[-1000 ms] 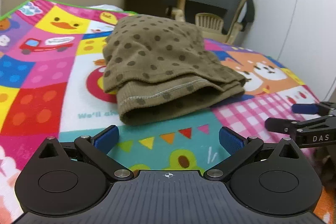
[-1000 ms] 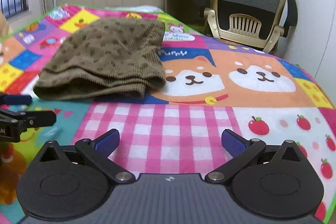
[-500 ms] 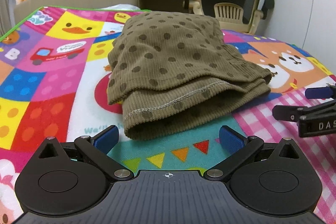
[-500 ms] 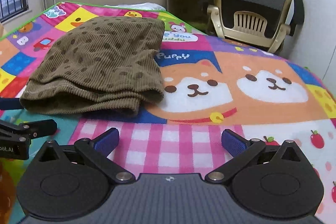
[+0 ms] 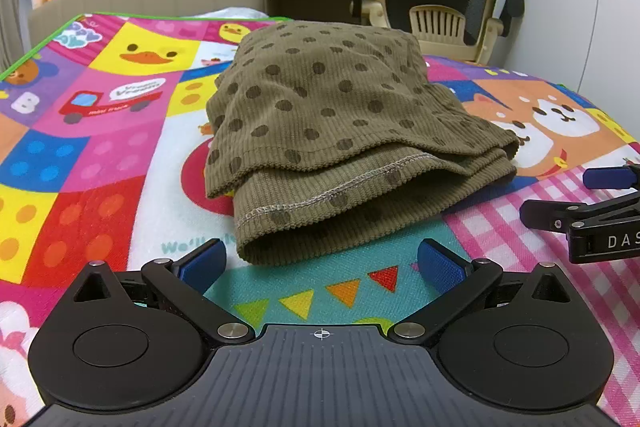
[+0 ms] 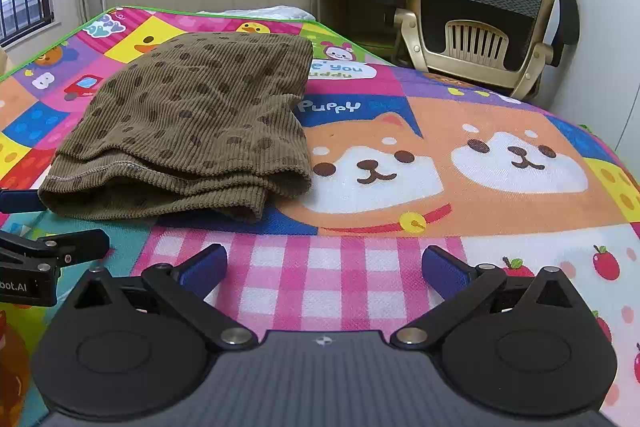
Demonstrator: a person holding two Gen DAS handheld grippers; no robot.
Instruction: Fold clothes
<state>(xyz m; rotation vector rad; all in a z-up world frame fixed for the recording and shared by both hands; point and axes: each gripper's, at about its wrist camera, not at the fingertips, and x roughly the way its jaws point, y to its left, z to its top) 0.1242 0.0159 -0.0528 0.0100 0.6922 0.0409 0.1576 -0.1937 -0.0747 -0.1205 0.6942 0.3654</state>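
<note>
The bright cartoon-printed play mat [image 6: 440, 99] reads "Puppy" centre frame; the black gripper [image 5: 600, 227] at right edge reads "DAS"; the black gripper [image 6: 24, 267] at left edge, "bot.AI".

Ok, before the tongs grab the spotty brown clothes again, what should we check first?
1. Left tongs open: ok, blue pads wide apart.
2. Right tongs open: ok, holding nothing.
3. Spotty brown clothes lying on the play mat: ok, already folded into layers.
4. Near hem within reach of the left tongs: ok, just ahead of the pads.
5. Right tongs lined up with the clothes: not ok, the clothes sit off to their left.
6. Layers even underneath: cannot tell.
</note>
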